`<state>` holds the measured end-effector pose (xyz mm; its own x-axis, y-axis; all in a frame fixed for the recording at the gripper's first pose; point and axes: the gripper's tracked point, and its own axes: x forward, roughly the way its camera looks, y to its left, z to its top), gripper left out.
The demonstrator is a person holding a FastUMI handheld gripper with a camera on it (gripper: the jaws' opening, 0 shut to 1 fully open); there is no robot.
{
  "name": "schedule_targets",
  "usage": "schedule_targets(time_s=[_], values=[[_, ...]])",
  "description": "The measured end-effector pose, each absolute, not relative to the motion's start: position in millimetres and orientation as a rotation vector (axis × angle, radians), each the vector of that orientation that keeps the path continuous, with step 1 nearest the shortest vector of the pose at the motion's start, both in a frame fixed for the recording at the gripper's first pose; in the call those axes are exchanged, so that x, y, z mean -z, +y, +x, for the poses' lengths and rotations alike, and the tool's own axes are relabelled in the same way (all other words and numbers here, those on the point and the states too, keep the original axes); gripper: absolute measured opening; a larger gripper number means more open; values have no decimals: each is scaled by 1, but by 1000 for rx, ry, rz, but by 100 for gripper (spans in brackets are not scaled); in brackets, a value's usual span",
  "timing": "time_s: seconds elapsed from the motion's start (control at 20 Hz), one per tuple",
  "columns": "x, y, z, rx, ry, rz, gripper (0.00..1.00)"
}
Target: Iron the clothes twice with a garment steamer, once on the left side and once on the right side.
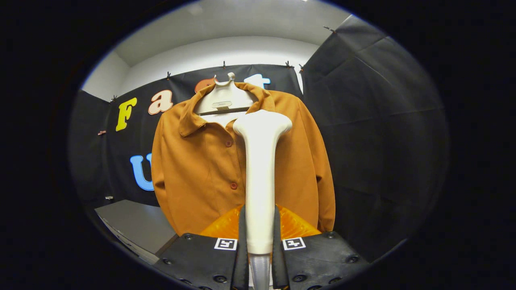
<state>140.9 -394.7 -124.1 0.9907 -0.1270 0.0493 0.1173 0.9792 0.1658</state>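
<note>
**A Little Test Booth**

This is a small booth made for trying things out, not a real home. Black cloth hangs on clips as the walls. A white wall shows above it. An orange shirt hangs on a white hanger.

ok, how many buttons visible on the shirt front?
2. One button sits below the collar, another button lower down the shirt, both left of the steamer that the gripper is shut on. More may hide behind the steamer.
</note>
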Motion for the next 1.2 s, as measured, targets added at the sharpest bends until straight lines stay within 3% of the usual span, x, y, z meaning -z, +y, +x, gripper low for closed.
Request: schedule_targets(time_s=[1.2], values=[[326,-386,96,139,261,203,27]])
